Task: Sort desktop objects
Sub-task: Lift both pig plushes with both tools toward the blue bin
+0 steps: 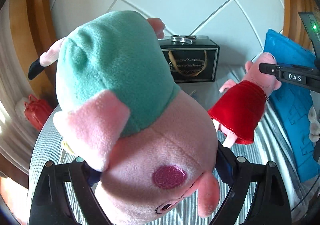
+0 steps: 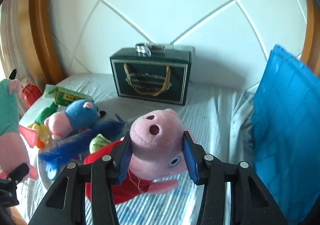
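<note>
Our left gripper (image 1: 154, 167) squeezes the head of the green-shirt pig (image 1: 120, 77), and our right gripper (image 2: 158, 157) squeezes the head of the red-dress pig (image 2: 158, 137). Both toys hang over the striped bed (image 2: 210, 109), the red one at three o'clock from the green one. They look soft, light and squishy, so we think the round head is a good place to hold.

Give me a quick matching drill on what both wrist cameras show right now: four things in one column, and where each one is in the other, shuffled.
Things:
1. pig plush in green top
2. pig plush in red dress
3. dark gift bag
4. blue crate

Places:
A. standing upright against the white headboard
B. head clamped in the right gripper
C. at the right edge of the bed
D. head between the fingers of the left gripper

Pairs: 1-D, 2-B, 3-A, 4-C
</note>
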Demonstrator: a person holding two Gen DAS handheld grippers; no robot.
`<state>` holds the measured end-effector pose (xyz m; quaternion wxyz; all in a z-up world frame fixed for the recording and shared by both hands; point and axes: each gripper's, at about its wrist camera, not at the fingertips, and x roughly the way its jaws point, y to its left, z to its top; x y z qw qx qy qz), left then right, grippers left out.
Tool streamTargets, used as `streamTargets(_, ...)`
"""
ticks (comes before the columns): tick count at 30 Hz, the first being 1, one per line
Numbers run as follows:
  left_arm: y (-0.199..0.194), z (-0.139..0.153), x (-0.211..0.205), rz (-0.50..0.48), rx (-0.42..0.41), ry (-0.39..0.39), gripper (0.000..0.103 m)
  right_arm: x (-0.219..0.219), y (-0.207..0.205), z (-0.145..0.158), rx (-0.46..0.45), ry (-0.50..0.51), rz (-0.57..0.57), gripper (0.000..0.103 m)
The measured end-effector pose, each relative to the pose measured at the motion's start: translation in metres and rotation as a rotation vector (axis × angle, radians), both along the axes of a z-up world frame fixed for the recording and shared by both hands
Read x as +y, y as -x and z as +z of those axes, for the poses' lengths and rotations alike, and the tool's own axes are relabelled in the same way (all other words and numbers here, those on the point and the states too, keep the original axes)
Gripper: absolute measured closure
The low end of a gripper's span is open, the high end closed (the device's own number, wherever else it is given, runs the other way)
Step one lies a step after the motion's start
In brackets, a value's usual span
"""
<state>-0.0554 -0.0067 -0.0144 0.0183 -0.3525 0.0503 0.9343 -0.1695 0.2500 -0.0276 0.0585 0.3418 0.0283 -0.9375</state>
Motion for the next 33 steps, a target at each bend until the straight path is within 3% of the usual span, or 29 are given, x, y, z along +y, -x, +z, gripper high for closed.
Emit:
streamTargets(10,-0.024,0.082,0.070,-0.218,0.158,0.013,0.012,0.037,-0.073,0.141,0.210,-0.033,-0.138,0.057)
streamTargets(13,-0.027,0.109,0.110,-0.304,0.205,0.010,0.012,0.068,-0.096,0.189,0.277,-0.063,-0.208,0.057)
streamTargets(18,-0.027,0.143,0.186,-0.430,0.242,-0.022,0.012,0.129,-0.127,0.239,0.336,-0.119,-0.309,0.057)
streamTargets(22,-0.028,0.161,0.261,-0.524,0.239,-0.044,0.012,0.188,-0.141,0.256,0.349,-0.154,-0.390,0.057)
streamTargets(27,-0.028,0.173,0.359,-0.617,0.200,-0.051,0.012,0.261,-0.149,0.253,0.327,-0.193,-0.451,0.057)
streamTargets(33,-0.010,0.158,0.456,-0.657,0.112,-0.001,0.012,0.337,-0.137,0.233,0.269,-0.239,-0.477,0.057)
